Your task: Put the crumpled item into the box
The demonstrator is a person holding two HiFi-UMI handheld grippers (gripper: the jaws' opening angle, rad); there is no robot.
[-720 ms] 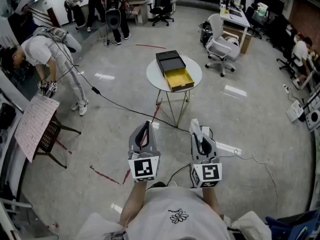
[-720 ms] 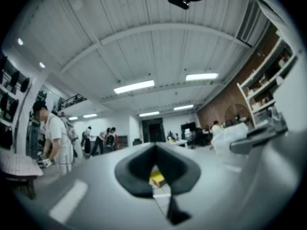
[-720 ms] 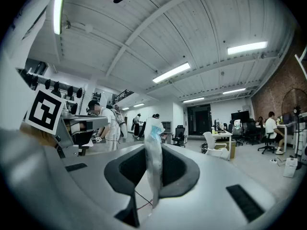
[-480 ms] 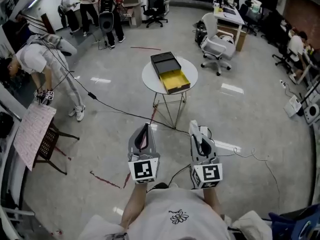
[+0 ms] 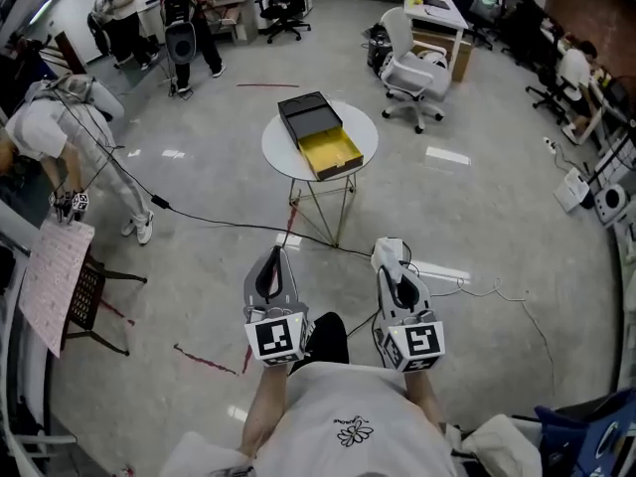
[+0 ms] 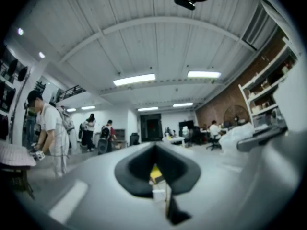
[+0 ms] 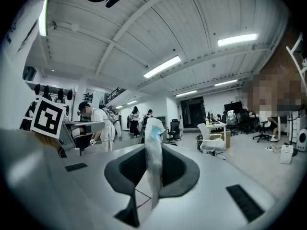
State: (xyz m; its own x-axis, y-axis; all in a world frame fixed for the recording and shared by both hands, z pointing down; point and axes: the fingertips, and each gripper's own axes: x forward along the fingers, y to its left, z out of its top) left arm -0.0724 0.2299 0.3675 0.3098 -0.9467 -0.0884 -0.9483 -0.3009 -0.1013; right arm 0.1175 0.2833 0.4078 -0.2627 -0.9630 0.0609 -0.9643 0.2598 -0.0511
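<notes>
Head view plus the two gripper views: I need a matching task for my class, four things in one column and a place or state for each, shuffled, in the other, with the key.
Column one
1. box
2. round table
3. left gripper
4. right gripper

Column two
a. jaws together, nothing held
b. shut on the crumpled item
c. white top on thin legs
d. open, yellow inside, lying on the table

Pairs: 1-d, 2-c, 3-a, 4-b

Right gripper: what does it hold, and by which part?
The right gripper pinches the crumpled white item by its lower part; its top sticks out beyond the jaws.
</notes>
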